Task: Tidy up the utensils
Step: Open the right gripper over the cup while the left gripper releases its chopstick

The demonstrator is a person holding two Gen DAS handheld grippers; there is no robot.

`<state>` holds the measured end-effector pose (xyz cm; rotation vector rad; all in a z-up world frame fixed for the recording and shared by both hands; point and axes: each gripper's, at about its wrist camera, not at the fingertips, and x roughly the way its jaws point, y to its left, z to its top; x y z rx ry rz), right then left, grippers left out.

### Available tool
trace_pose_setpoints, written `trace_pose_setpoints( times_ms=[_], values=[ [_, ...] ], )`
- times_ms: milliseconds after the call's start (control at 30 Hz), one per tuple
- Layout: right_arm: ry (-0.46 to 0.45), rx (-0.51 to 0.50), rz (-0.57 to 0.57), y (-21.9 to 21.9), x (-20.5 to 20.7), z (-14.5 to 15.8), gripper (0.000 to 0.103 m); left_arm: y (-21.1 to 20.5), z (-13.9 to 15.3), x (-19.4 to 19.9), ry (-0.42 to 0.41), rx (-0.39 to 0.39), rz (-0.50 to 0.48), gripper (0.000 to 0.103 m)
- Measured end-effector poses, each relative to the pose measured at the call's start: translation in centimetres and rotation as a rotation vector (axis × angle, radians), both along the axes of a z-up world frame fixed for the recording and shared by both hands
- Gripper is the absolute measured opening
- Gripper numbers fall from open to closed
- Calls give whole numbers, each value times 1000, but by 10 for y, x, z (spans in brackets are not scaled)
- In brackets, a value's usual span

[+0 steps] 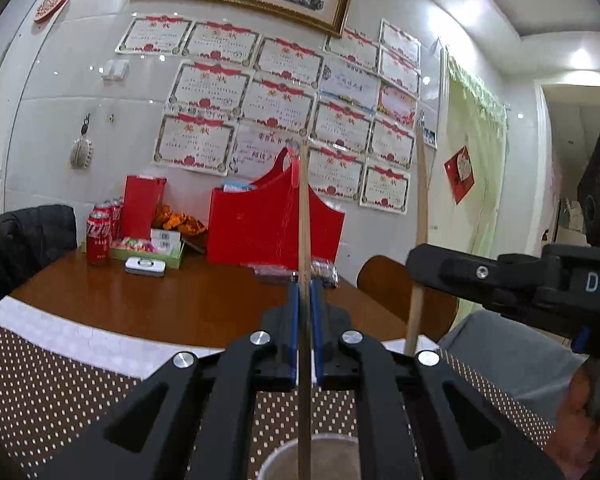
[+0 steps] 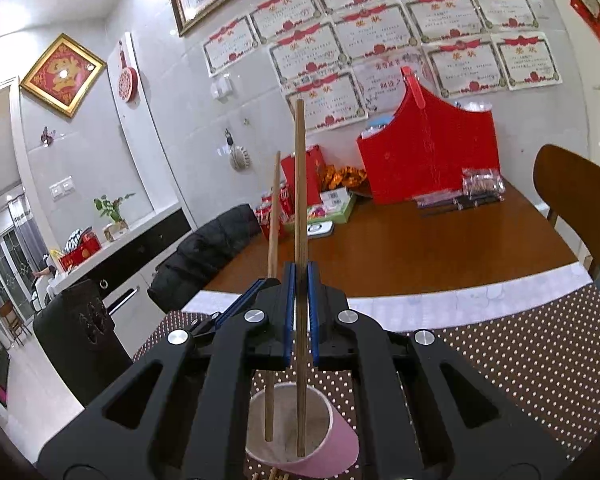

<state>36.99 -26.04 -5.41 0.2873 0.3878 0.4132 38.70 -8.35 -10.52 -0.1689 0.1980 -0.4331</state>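
My left gripper [image 1: 305, 280] is shut on a wooden chopstick [image 1: 303, 216] held upright, its lower end over the paper cup [image 1: 332, 458]. My right gripper [image 2: 300, 268] is shut on another wooden chopstick [image 2: 300, 184], also upright, with its lower end inside the pink paper cup [image 2: 340, 448]. The left gripper's chopstick [image 2: 273, 216] stands just left of it, its tip also in the cup. The right gripper [image 1: 412, 258] and its chopstick [image 1: 421, 192] show at the right of the left wrist view. More chopstick ends [image 2: 274, 474] lie on the mat below the cup.
The cup stands on a brown dotted placemat [image 2: 520, 360] on a wooden table [image 2: 420, 248]. At the table's back are a red bag [image 2: 428, 152], cola cans [image 1: 98, 236], a green tray of snacks [image 1: 148, 248] and packets [image 2: 480, 188]. A black jacket [image 2: 204, 248] lies at the left, a chair [image 2: 572, 192] at the right.
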Motion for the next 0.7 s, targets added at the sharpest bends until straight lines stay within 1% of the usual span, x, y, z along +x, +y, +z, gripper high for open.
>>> trace_pose_setpoints(
  times_ms=[67, 100, 133, 167, 200, 233, 267, 300, 333, 367, 500, 633, 700],
  values=[
    [36, 17, 0, -2, 0, -5, 9, 2, -2, -1, 32, 4, -9, 9],
    [45, 25, -9, -4, -2, -7, 22, 6, -2, -3, 47, 5, -5, 22],
    [49, 40, -21, -8, -5, -8, 61, 9, -1, -6, 56, 4, 7, 32],
    [39, 62, -33, -12, -11, -7, 81, 13, 0, -9, 57, 0, 21, 46],
    [24, 77, -41, -16, -17, -7, 91, 17, 3, -14, 53, -4, 32, 54],
    [23, 81, -45, -18, -22, -5, 91, 22, 7, -21, 49, -4, 42, 58],
    [25, 83, -52, -21, -26, -3, 91, 24, 9, -25, 46, 2, 46, 66],
    [28, 87, -60, -24, -30, -2, 92, 27, 14, -31, 39, 10, 55, 69],
    [33, 92, -66, -26, -33, -1, 96, 30, 18, -38, 31, 22, 67, 71],
    [41, 95, -76, -29, -38, 0, 97, 31, 22, -44, 28, 36, 76, 74],
    [62, 85, -121, -36, -56, 4, 97, 36, 39, -70, 28, 98, 122, 76],
    [68, 72, -125, -37, -78, 9, 97, 40, 53, -95, 69, 153, 163, 76],
    [69, 63, -128, -37, -91, 10, 97, 40, 60, -109, 77, 181, 182, 76]
  ],
)
